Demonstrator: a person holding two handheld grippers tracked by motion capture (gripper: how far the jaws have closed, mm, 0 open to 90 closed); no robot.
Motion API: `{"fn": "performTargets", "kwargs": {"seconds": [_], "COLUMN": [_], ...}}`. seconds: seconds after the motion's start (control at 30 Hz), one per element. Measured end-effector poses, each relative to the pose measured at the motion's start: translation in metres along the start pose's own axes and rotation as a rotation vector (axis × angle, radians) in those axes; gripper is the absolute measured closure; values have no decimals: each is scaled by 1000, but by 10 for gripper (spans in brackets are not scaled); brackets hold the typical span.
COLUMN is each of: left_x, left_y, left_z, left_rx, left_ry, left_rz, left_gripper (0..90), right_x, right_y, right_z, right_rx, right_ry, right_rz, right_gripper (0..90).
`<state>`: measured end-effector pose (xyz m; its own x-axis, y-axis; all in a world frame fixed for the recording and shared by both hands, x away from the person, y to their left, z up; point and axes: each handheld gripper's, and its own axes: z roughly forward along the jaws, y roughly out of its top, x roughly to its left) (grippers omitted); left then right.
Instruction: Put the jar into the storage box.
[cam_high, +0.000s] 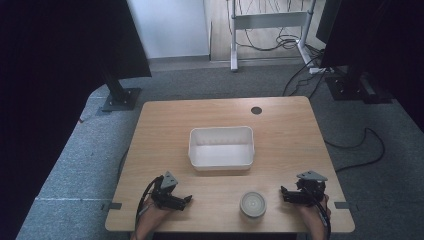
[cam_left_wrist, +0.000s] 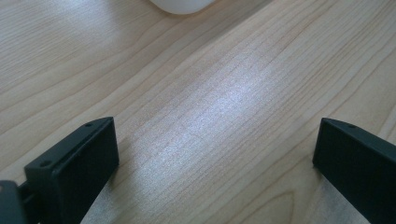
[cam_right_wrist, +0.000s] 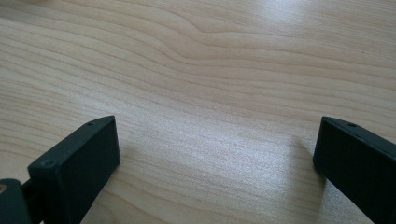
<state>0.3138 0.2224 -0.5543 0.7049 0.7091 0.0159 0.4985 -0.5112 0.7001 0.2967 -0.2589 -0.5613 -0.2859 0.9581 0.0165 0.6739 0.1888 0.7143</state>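
Looking down at the wooden table (cam_high: 280, 125), we are seeing a round, pale grey-white disc-shaped container (cam_high: 253, 204) lying flat near the near edge, between our two grippers. A white rectangular bin (cam_high: 221, 147) is sitting farther off at the table's middle, open and empty. We are holding the left gripper (cam_high: 186, 199) at near left and the right gripper (cam_high: 283, 193) at near right, both low over bare wood, jaws spread wide, gripping nothing.
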Motion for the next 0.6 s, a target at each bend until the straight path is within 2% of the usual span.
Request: {"fn": "performTargets", "kwargs": {"seconds": [0.3, 0.6], "left_x": [0, -8], "left_y": [-1, 3], "left_z": [-3, -5], "left_rx": [-2, -12], "left_ry": [0, -15], "left_rz": [-3, 9], "left_gripper": [43, 67], "right_x": [0, 0], "right_y": [0, 0], "right_z": [0, 0], "right_rx": [0, 0], "right_ry": [0, 0], "right_rz": [0, 0], "right_gripper": [0, 0]}}
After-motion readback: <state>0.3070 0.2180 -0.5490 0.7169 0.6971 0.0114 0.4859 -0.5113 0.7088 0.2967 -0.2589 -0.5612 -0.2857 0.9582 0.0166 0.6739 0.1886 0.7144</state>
